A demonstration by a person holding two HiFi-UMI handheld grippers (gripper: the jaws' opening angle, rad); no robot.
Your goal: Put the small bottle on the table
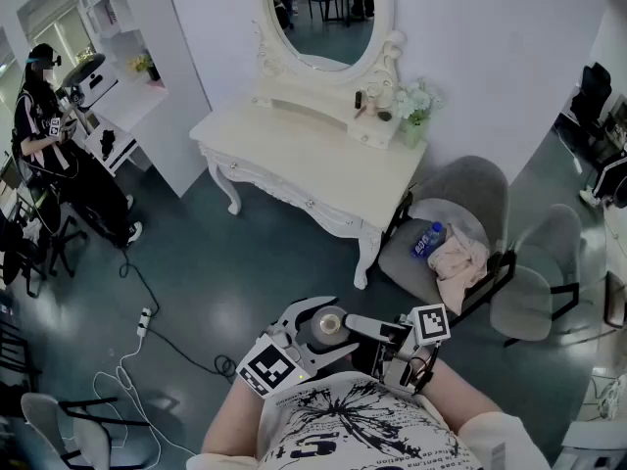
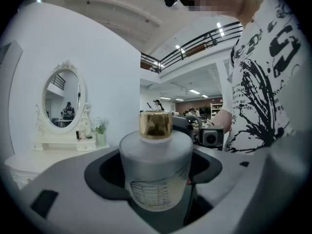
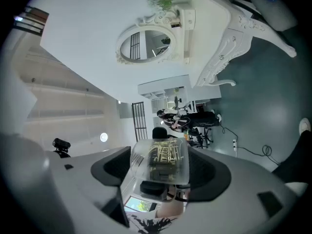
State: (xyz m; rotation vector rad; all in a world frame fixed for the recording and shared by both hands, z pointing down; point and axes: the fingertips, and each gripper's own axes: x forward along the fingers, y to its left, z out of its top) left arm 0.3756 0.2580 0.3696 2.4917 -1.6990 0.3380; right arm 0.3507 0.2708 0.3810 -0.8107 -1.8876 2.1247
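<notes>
The small bottle (image 1: 328,327) is frosted with a gold cap and hangs in the air close to my chest. My left gripper (image 1: 315,335) is shut on the bottle, which stands upright and deep between its jaws in the left gripper view (image 2: 156,172). My right gripper (image 1: 359,328) points at it from the right, rolled on its side. In the right gripper view the bottle (image 3: 160,162) sits between those wide jaws with dark gaps on both sides. The white dressing table (image 1: 323,160) stands well ahead of me.
An oval mirror (image 1: 318,13), a small plant (image 1: 415,106) and small items stand at the table's back. A grey chair (image 1: 470,189) to its right holds a blue bottle (image 1: 428,240) and a cloth (image 1: 460,262). A person (image 1: 44,135) stands far left. A power strip (image 1: 144,321) lies on the floor.
</notes>
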